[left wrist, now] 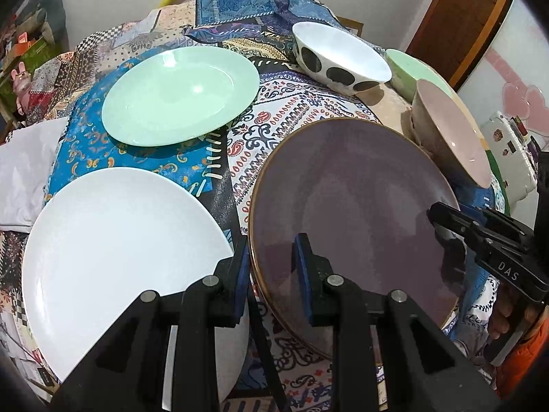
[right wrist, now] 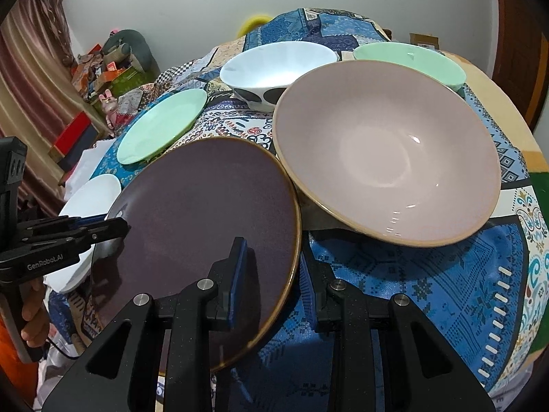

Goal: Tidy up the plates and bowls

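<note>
A purple plate [left wrist: 353,206] with a gold rim sits between both grippers; it also shows in the right wrist view [right wrist: 199,226]. My left gripper [left wrist: 271,261] straddles its left rim, jaws a little apart. My right gripper [right wrist: 271,271] straddles its right rim, jaws likewise apart. A white plate [left wrist: 116,247] lies left, a mint plate [left wrist: 182,92] behind it. A pink bowl [right wrist: 387,151], a spotted white bowl [right wrist: 278,65] and a mint bowl [right wrist: 411,58] stand behind.
A patchwork cloth [right wrist: 411,292] covers the round table. Boxes and toys [right wrist: 109,68] are piled by the wall at the left. A wooden door [left wrist: 466,17] stands at the far right.
</note>
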The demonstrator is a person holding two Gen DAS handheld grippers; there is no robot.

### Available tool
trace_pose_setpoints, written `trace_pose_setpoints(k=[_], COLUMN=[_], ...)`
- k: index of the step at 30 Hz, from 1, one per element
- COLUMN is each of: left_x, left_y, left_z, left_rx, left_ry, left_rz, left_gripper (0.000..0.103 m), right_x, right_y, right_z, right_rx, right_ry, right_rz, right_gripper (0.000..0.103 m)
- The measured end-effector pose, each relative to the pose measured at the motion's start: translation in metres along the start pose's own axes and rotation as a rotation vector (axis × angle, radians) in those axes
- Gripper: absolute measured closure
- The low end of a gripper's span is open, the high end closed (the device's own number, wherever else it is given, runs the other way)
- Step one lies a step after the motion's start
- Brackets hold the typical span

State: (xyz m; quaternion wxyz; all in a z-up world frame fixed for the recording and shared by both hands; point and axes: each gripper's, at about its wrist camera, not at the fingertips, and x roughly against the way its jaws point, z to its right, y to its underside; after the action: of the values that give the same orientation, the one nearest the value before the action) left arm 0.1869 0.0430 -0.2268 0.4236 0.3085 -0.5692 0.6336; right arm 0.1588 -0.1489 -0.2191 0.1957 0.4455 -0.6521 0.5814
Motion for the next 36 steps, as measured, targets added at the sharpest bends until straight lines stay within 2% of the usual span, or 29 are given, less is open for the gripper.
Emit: trace_pose_setpoints(k=[7, 15, 18, 20, 23, 29, 31, 34, 36], left_x=[-0.001, 0.029, 0.042, 0.054, 0.071, 0.106, 0.117, 0.127, 0.134], left_y=[0.001, 0.001, 0.002, 0.005, 0.008, 0.016, 0.02, 0.024, 0.028], left_z=[-0.002, 0.0, -0.005, -0.008, -0.012, -0.023, -0.03, -0.042, -0.052], left_rx=[0.012, 0.004, 0.024, 0.034, 0.042, 0.041, 0.05, 0.066, 0.073], left_ry=[0.006, -0.029, -0.034, -0.043, -0.058, -0.123, -0.132, -0.154, -0.174], left_rz=[-0.007, 0.067, 0.09, 0.116, 0.16, 0.235, 0.253, 0.267, 0.278], left_gripper=[0.078, 0.077, 0.071, 0.061, 0.05, 0.031, 0.029, 0.019, 0.019], right_x=[-0.001, 0.012, 0.022, 0.03, 0.038, 0.054, 0.055, 0.054, 0.052], right_y=[-0.001, -0.003, -0.004, -0.005, -0.008, -0.014, -0.017, -0.021, -0.023], right_z=[-0.004, -0.006, -0.008, -0.012, -0.022, -0.044, -0.052, -0.067, -0.076], right_rx=[0.028, 0.022, 0.019, 0.026, 0.046, 0.093, 0.108, 0.137, 0.155], right_ry=[0.019, 0.038, 0.034, 0.031, 0.037, 0.018, 0.01, -0.006, -0.018], right_rz=[-0.006, 0.013, 0.035, 0.056, 0.085, 0.141, 0.153, 0.166, 0.168], right_gripper=[0.074, 0.074, 0.074, 0.07, 0.06, 0.049, 0.046, 0.045, 0.044])
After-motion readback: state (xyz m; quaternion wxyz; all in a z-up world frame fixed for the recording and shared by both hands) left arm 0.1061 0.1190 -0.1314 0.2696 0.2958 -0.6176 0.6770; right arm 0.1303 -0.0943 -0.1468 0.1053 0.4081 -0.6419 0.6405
